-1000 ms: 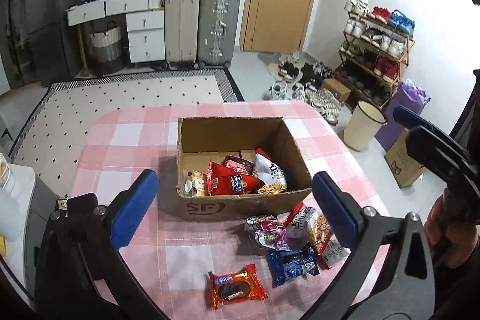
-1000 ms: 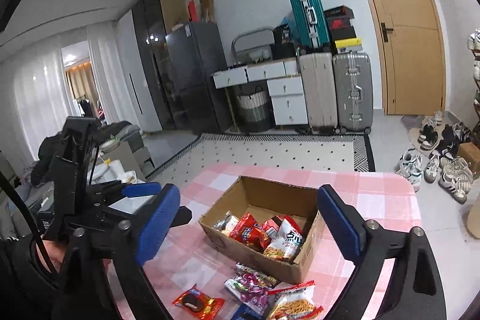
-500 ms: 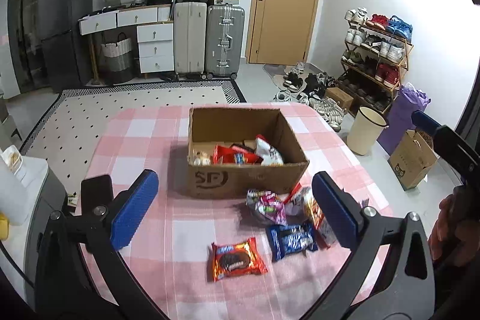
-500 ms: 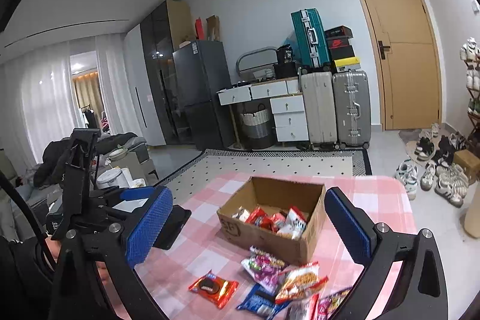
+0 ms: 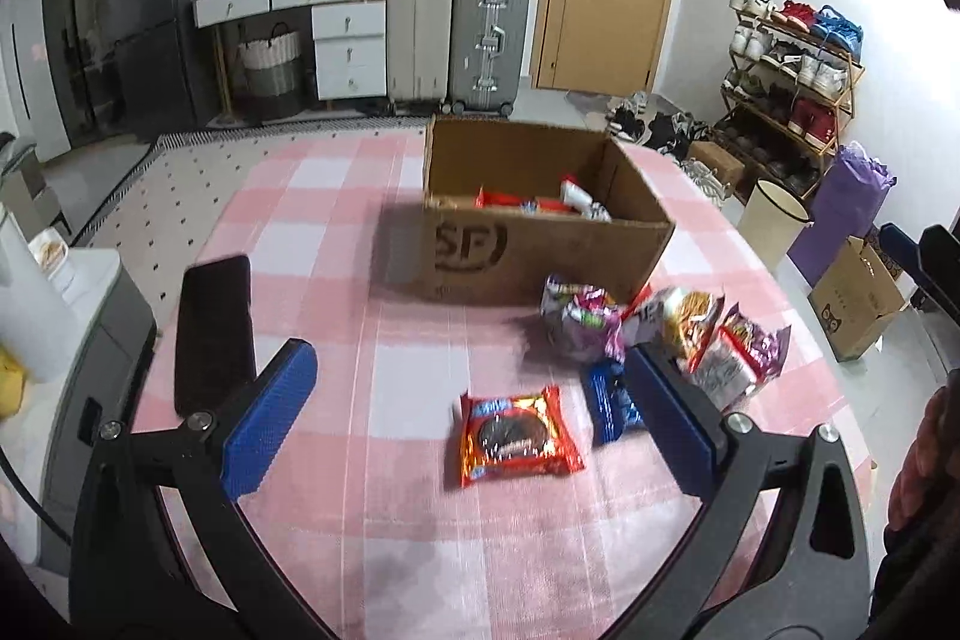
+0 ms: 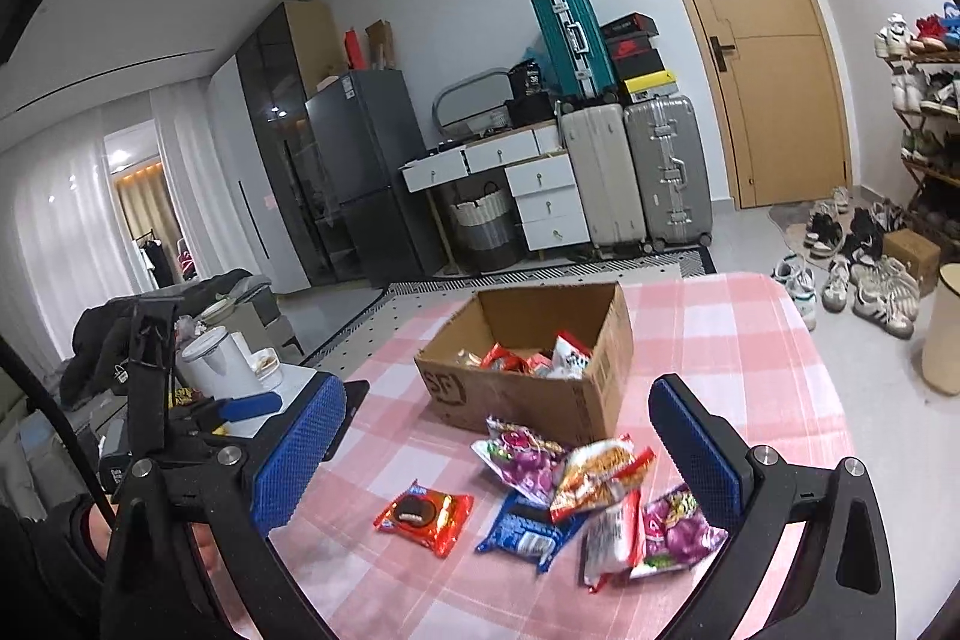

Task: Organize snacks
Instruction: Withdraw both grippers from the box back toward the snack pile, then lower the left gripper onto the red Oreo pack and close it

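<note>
Both claws are spread wide and empty; the left gripper (image 5: 462,418) should descend squarely over the red cookie packet (image 5: 516,437), lying flat at six o'clock of the brown cardboard box (image 5: 540,244); the right gripper (image 6: 498,448) should avoid the heap.

My left gripper (image 5: 471,409) filled the lower frame, jaws wide apart and empty. My right gripper (image 6: 498,454) did likewise in its view, jaws spread wide, nothing between them, both tilted downward.
</note>
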`<state>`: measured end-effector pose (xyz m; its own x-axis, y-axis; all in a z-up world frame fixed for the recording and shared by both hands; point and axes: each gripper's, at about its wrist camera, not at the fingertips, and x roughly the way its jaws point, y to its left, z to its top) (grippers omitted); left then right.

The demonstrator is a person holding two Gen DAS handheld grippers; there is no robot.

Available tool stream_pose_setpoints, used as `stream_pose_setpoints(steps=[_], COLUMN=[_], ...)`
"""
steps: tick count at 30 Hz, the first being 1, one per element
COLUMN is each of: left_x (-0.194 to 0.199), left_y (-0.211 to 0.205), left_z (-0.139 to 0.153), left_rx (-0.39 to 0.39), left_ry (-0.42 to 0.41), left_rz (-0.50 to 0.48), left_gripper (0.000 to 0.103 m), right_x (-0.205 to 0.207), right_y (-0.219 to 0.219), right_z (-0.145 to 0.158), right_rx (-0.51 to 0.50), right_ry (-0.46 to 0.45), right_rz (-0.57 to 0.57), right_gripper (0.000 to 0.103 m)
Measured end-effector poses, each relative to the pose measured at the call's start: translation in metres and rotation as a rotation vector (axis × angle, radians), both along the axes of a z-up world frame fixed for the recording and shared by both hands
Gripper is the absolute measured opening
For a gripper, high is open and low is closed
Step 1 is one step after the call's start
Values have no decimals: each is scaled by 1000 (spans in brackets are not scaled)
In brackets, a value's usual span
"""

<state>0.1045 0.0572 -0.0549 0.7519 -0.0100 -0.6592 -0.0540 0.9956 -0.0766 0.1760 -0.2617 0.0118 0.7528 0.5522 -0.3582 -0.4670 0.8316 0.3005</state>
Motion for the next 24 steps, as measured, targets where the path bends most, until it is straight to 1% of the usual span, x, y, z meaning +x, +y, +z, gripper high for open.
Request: stream_pose_setpoints(steps=[3,6,12,15,18,24], left_x=[2,5,14,21,27,37], left_y=[1,-1,-5,-10,-13,-16], left_z=[-15,-27,-63,-79,-90,-105], left_rx=[-8,4,-21,-9,-22,-17], left_ry=[28,48,99,123,141,172], left_rz=[-7,-9,-43,-59,-70,-74], left_gripper=[102,102,102,102,102,102], right_x=[-3,-9,-12,-9,-6,1], right_y=[-1,-2,-1,0,-3,-5], right_z=[-5,-15,-31,-41,-51,-70], right_rx=[3,5,-2,-9,1,-2], right_ry=[9,13,22,34,54,77], right_rz=[-5,10,24,12,3,-5], right_gripper=[103,103,103,103,103,103])
